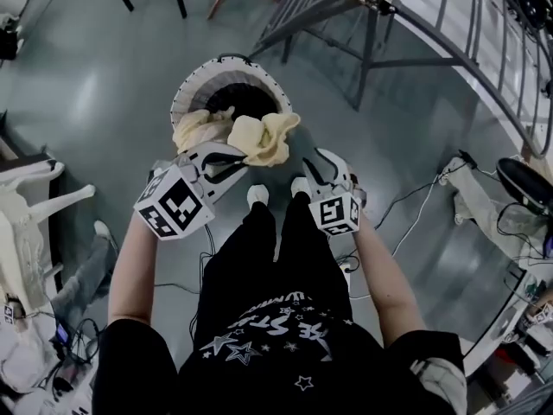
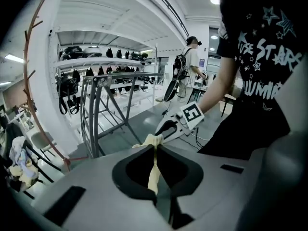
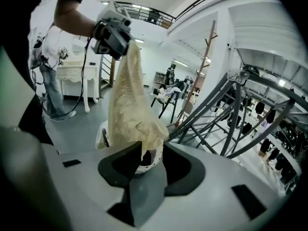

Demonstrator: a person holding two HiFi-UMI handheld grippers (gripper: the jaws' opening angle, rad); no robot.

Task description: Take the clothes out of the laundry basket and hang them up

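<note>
A white laundry basket [image 1: 192, 85] stands on the grey floor in front of me, with a pale cloth [image 1: 197, 130] left in it. A cream-yellow garment [image 1: 262, 138] hangs over its near rim. My left gripper [image 1: 238, 157] is shut on the garment's upper edge; in the left gripper view a strip of the garment [image 2: 153, 170] runs through the closed left gripper [image 2: 155, 178]. In the right gripper view the garment [image 3: 129, 105] hangs from the left gripper [image 3: 113, 33] above the basket [image 3: 102, 134]. My right gripper [image 3: 144, 160] is open, the garment's lower tip dangling between its jaws. The right gripper [image 1: 304, 156] sits at the garment's right.
A metal drying rack [image 1: 371, 20] stands behind the basket on the right, also in the left gripper view [image 2: 98, 107] and the right gripper view [image 3: 231, 105]. A white chair [image 1: 26, 210] is at the left. Cables [image 1: 415, 199] lie on the floor at the right. A person [image 2: 190, 57] stands far off.
</note>
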